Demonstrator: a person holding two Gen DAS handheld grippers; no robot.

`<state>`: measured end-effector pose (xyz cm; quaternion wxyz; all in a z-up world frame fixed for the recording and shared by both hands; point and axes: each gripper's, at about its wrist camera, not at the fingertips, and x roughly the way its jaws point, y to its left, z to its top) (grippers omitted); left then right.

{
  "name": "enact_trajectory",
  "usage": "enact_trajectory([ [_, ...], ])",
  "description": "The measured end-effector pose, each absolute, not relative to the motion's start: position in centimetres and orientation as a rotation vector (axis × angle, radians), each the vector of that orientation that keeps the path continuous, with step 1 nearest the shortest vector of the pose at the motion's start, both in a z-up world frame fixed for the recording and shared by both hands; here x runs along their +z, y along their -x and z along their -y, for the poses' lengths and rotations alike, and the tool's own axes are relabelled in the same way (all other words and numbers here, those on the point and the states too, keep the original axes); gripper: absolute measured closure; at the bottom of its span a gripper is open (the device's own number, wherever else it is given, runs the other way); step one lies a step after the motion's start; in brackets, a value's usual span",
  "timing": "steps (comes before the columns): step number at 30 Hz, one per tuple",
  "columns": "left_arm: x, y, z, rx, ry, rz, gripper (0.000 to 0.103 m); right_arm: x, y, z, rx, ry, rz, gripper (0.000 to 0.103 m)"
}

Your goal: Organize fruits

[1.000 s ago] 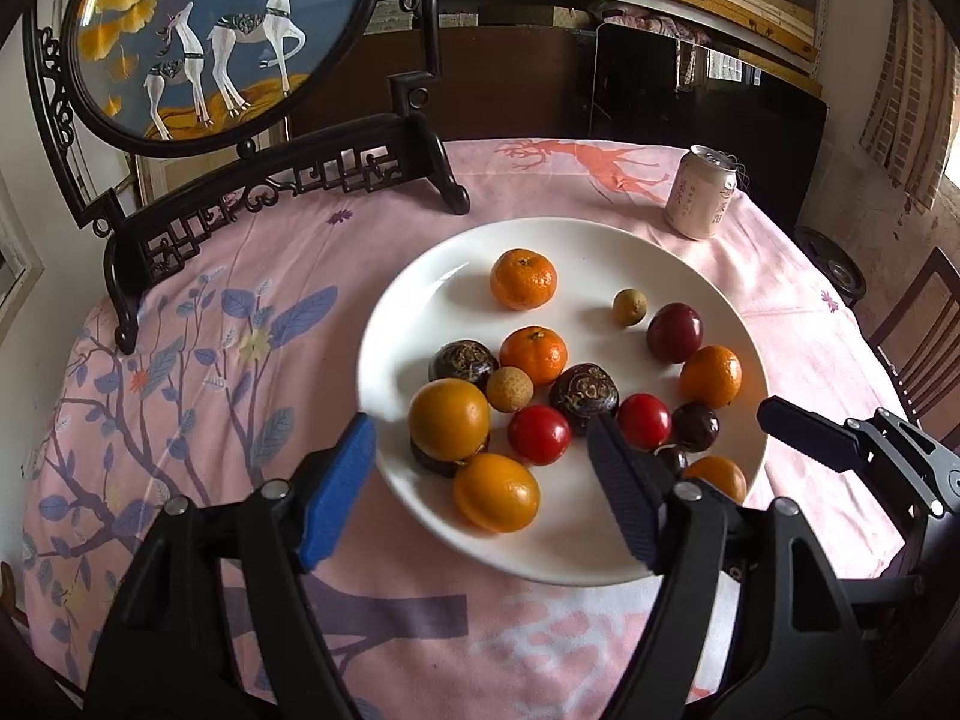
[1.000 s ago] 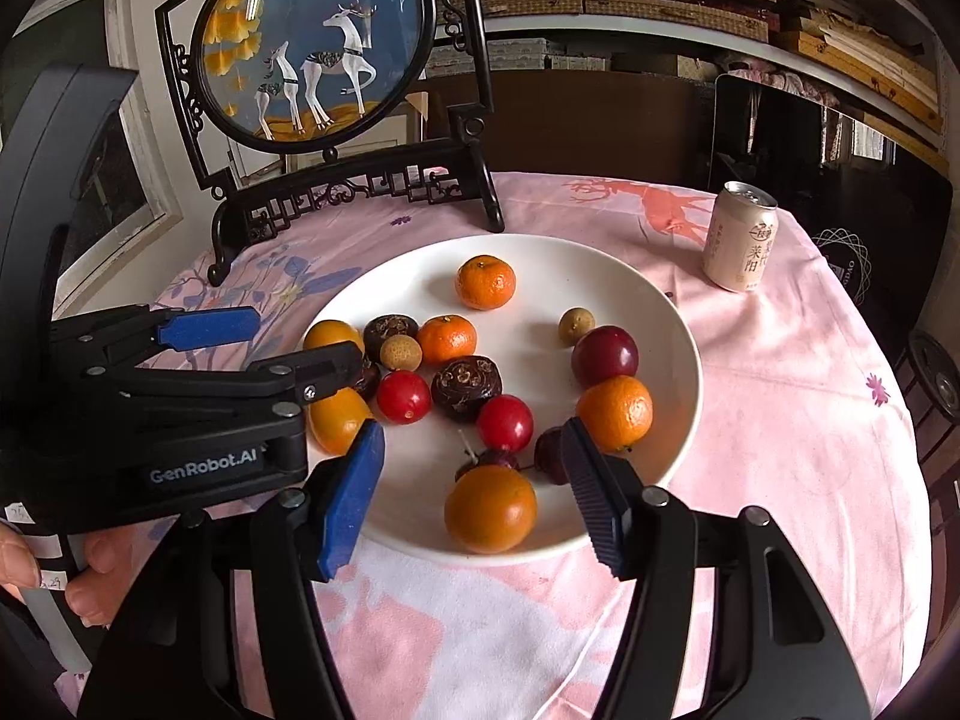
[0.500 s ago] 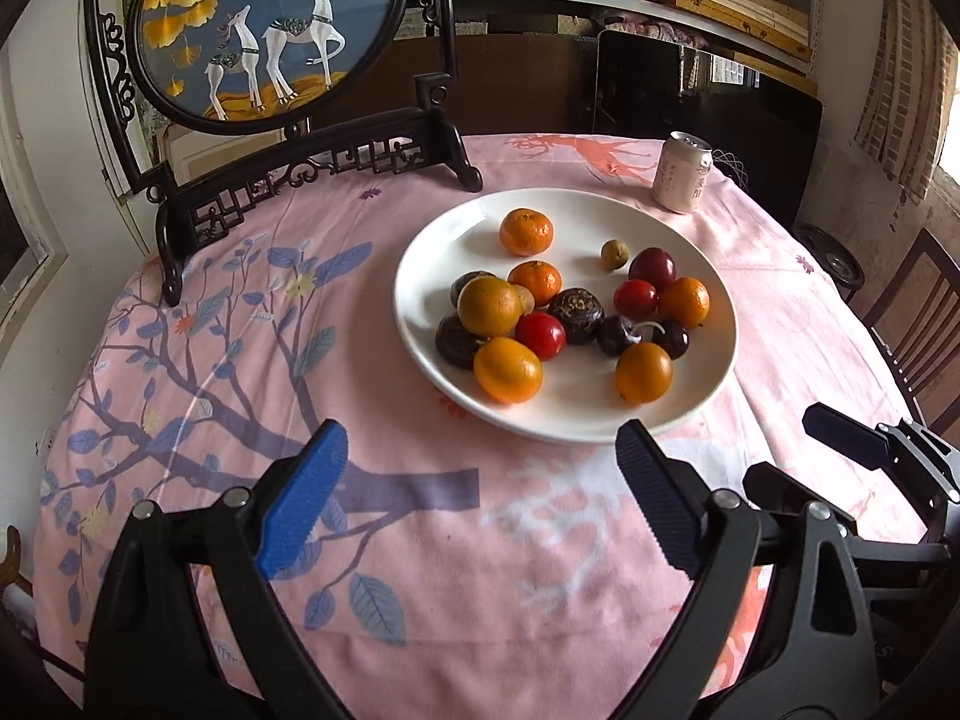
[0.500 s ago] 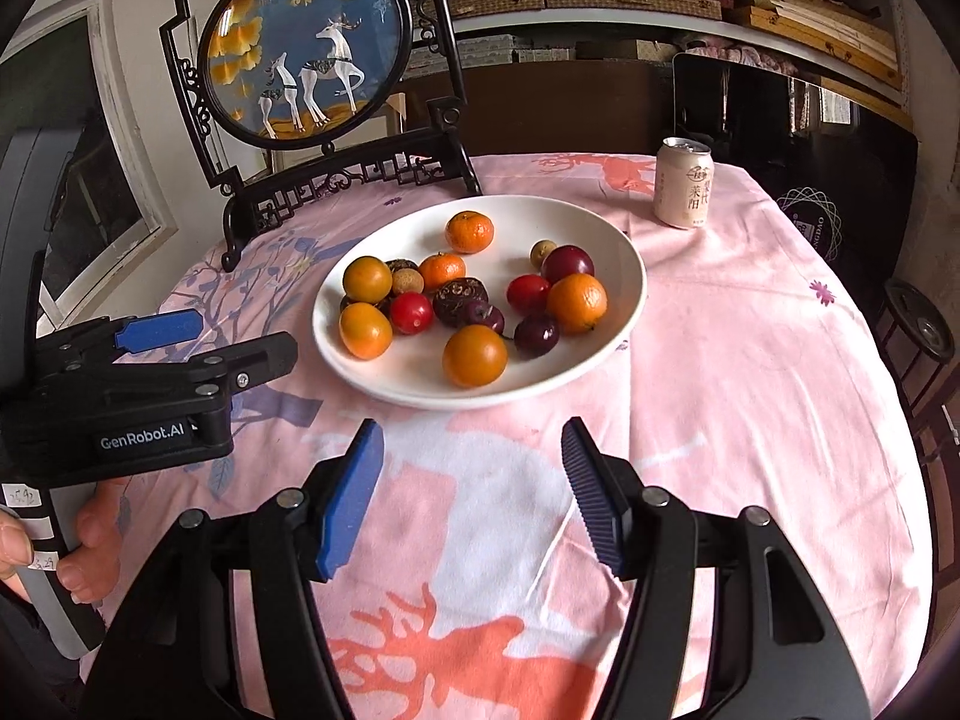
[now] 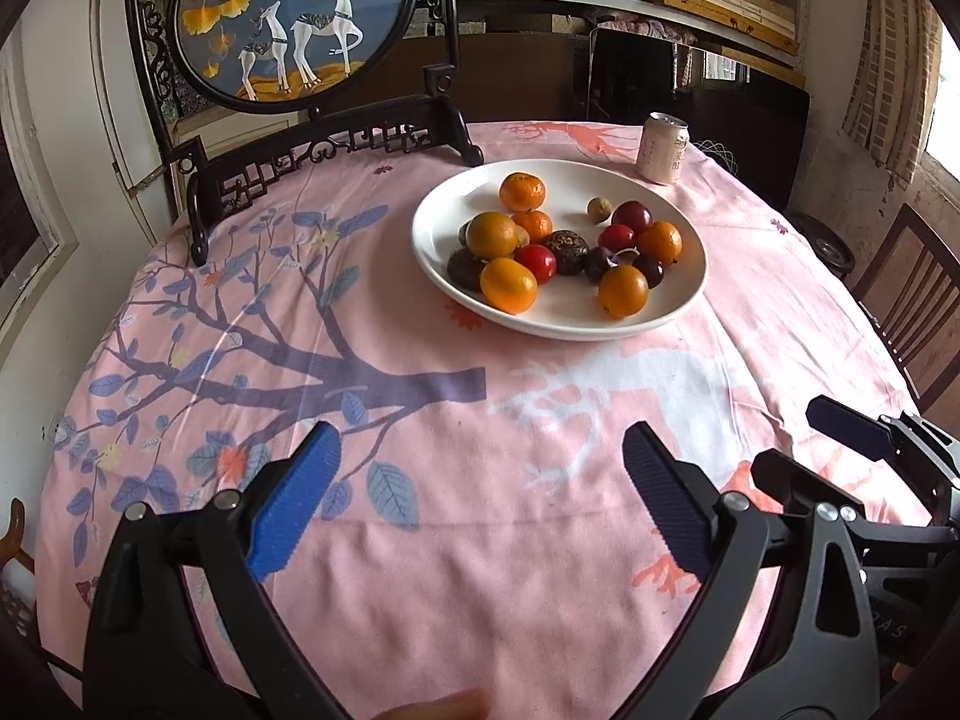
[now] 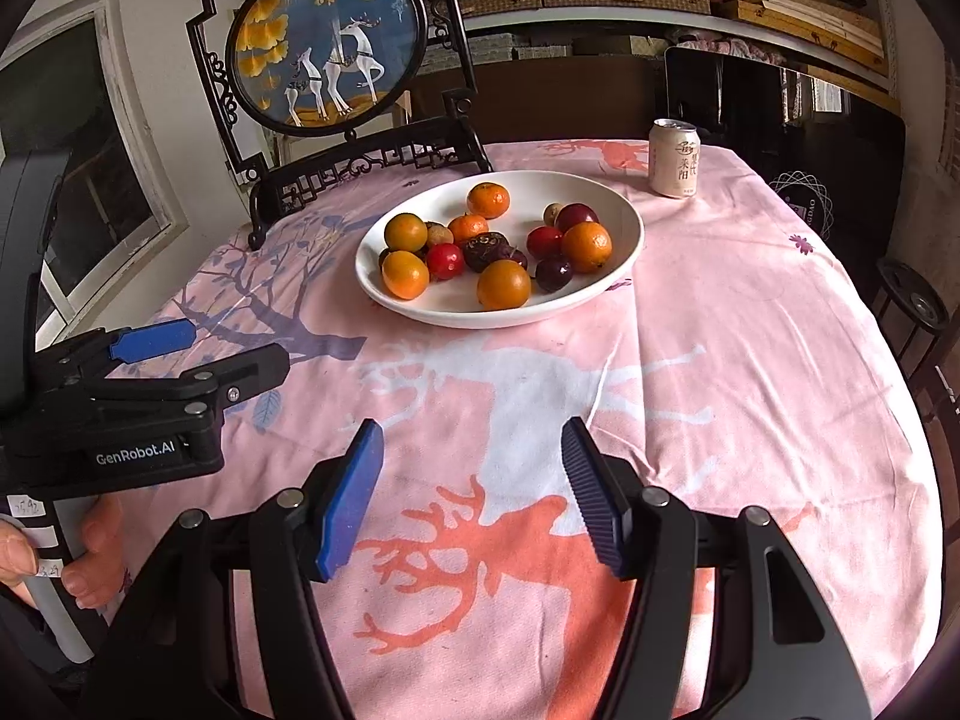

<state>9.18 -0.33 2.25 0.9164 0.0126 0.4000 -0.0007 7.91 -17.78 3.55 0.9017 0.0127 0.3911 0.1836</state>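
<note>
the left claw [image 5: 474, 492] is held wide open over the pink printed tablecloth [image 5: 420, 570] of the desk, its jaws having just been opening, with nothing between them. the right claw [image 6: 471, 492] is held partly open above the same cloth, also empty. in the right wrist view the left claw is seen at the left edge, gripped by a hand [image 6: 84, 546]. both claws are well apart from the white plate [image 6: 624, 240], which is set toward the far side of the desk. on the plate the fruits are gathered: mandarins [image 6: 587, 247], red cherry tomatoes [image 6: 445, 260], dark plums [image 6: 553, 273] and small brown longans [image 5: 599, 209]. beyond the plate a drink can [image 6: 674, 158] is stood upright, and a dark carved stand with a round deer picture [image 6: 327, 48] is placed at the back left.
</note>
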Motion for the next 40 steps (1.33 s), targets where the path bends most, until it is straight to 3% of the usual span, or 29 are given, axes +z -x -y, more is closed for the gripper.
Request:
enact_trajectory([
  [40, -0.4, -7.3, -0.8, 0.006, -0.001, -0.876, 0.002, 1.2, -6.5, 16.5, 0.387, -0.072, -0.894, 0.041],
])
